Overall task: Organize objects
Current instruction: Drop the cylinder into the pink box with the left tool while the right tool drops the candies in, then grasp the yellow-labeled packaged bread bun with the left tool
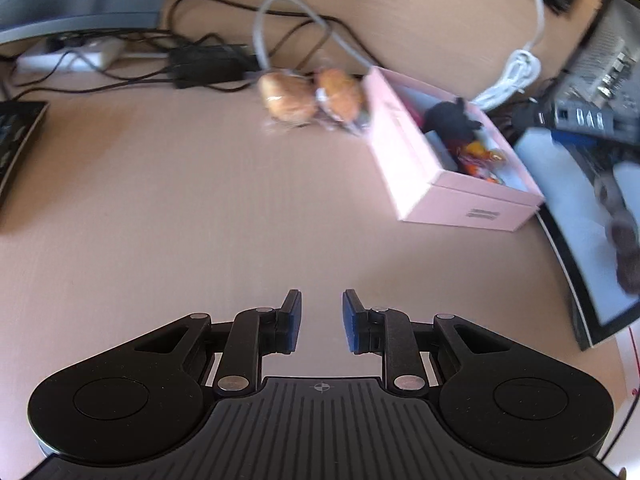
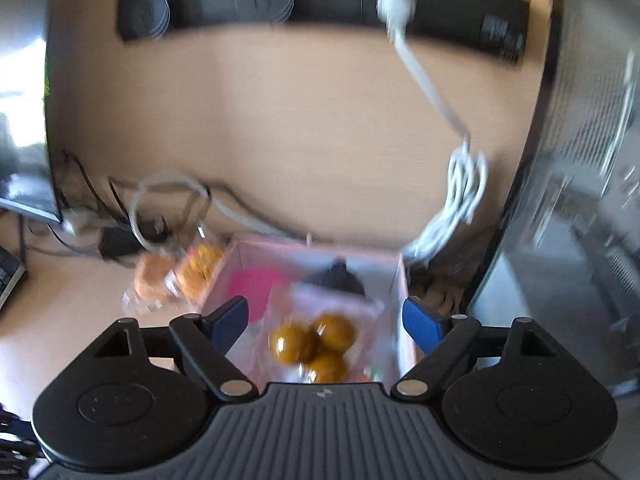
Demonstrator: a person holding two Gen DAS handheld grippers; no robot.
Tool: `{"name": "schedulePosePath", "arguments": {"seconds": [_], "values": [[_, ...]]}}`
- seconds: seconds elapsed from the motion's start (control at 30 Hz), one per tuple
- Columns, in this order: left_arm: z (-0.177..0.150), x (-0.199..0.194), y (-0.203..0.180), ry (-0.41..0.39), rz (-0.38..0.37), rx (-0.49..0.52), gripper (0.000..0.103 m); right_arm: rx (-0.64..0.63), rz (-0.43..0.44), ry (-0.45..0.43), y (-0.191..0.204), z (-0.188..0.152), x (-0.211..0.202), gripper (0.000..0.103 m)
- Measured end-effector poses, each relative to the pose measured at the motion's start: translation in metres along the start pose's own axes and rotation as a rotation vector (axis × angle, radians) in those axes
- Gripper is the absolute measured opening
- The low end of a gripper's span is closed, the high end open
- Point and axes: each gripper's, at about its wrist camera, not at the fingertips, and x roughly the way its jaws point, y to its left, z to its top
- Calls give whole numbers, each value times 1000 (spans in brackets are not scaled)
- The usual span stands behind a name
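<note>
A pink box [image 1: 416, 184] stands open on the beige desk, with a black item [image 1: 450, 116] and orange bits [image 1: 476, 156] inside. Two wrapped buns [image 1: 288, 98] lie against its far-left side. My left gripper [image 1: 322, 320] hovers over bare desk short of the box, its jaws drawn close with nothing between them. My right gripper [image 2: 326, 320] stands open wide over the pink box [image 2: 312, 246]. A clear packet of three brown balls [image 2: 312, 344] lies in the box between its fingers, touching neither pad. A pink thing [image 2: 252, 280] and the black item [image 2: 340, 276] lie further back.
Tangled black cables [image 1: 208, 64] and a coiled white cable [image 1: 516, 76] run along the desk's back. A screen [image 1: 592, 220] lies right of the box and a keyboard [image 1: 16, 144] at the left edge. A grey computer case [image 2: 580, 200] stands close on the right.
</note>
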Motion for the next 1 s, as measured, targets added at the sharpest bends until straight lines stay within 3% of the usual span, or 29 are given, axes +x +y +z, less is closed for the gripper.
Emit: {"name": "schedulePosePath", "arguments": {"seconds": [0.13,0.3,0.4,0.57,0.67,0.73,0.8,0.87,1.0], "values": [[16,2,9,-27,-17,-40,24,60,45,73,4,-22,4,85],[76,17,-12,-106,-88,25,24,21,52,92,13,-54,-16,90],[120,40,-21,-126,-95,49,24,7,26,108,14,-69,-27,90],[177,99,-27,-74,-51,33,24,48,4,150,12,-94,-46,93],[189,130,-32,-27,-5,73,25,41,-26,176,15,-115,-56,94],[192,148,-35,11,36,111,32,19,-38,196,18,-127,-60,94],[193,163,-39,47,47,144,54,1,-51,207,19,-135,-62,94],[193,177,-43,85,48,159,64,10,-59,215,18,-139,-64,94],[195,187,-37,86,17,118,64,50,-73,227,11,-140,-61,95]]}}
